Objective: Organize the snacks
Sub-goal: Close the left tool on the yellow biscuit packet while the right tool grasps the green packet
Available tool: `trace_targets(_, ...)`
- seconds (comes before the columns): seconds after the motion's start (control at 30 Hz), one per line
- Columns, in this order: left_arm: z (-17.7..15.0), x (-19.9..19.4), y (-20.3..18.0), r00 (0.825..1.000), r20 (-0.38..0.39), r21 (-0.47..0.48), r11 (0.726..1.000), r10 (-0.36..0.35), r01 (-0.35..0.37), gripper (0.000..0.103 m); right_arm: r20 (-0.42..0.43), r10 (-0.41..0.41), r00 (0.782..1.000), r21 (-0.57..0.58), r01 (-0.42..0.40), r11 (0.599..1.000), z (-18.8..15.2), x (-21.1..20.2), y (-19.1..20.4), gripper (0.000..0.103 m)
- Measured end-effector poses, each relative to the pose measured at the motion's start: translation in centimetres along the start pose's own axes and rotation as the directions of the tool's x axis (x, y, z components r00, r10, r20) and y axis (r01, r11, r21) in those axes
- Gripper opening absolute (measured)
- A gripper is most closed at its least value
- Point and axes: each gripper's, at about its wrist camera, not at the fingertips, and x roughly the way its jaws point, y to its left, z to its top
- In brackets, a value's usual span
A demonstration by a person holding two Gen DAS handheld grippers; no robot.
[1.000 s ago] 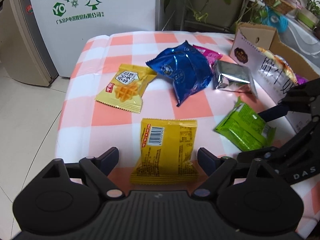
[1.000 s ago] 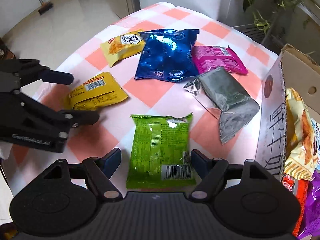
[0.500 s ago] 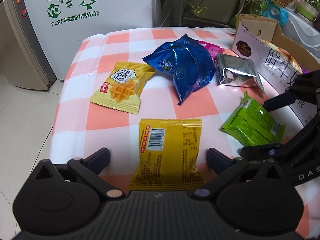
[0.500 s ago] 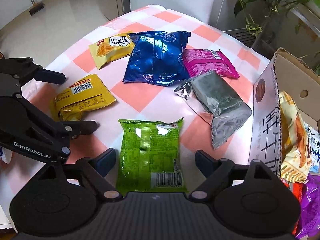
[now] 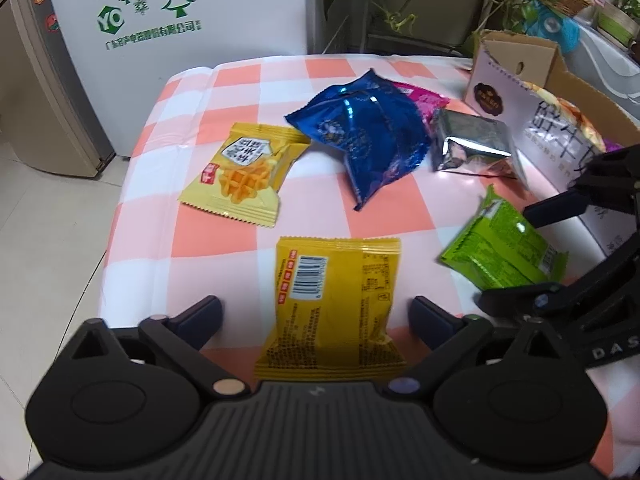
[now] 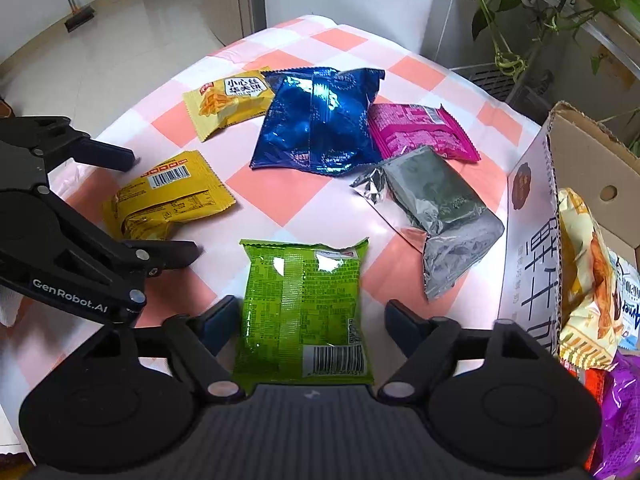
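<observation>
A yellow barcode packet (image 5: 336,304) lies flat on the checked tablecloth (image 5: 224,240) between the fingers of my left gripper (image 5: 316,314). Its jaws are closing, and a gap shows on both sides of the packet. My right gripper (image 6: 310,312) straddles a green packet (image 6: 304,312) and its jaws are closing too. The left fingertip (image 6: 230,310) is at the packet's edge and the right one stands clear. The left wrist view shows the green packet (image 5: 500,252) at the right. The yellow packet (image 6: 168,196) lies at the left in the right wrist view.
Farther back lie a yellow waffle packet (image 6: 228,100), a blue bag (image 6: 316,120), a magenta packet (image 6: 420,132) and a silver packet (image 6: 440,208). An open cardboard box (image 6: 528,216) holding several snacks stands at the right. A white cabinet (image 5: 240,12) and plants stand behind the table.
Both grippers spread wider half a second ago and have since narrowed, the right one more than the left. The yellow and green packets still lie on the cloth between the fingers.
</observation>
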Motion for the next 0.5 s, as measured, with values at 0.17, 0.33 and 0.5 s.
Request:
trace_targets(0.17,0.20,-0.55,-0.73,1.000,0.021,0.024,0.999,-0.023,0.022,0.072,0.013,-0.010,1.000,0.023,0.010,1.000,0.08,-0.28,-0.42,0.064)
trace_targets(0.33,0.31,-0.72,-0.71,0.999,0.033,0.003,1.000,-0.028,0.028,0.057,0.019,-0.014,1.000,0.023,0.013,1.000,0.06,-0.33,-0.31,0.058)
trace_targets(0.5,0.27,-0.86,-0.51,0.999,0.044,-0.019,1.000,-0.024,0.025,0.051,0.023,-0.012,1.000,0.033,0.011,0.999,-0.06,-0.38,-0.32,0.057)
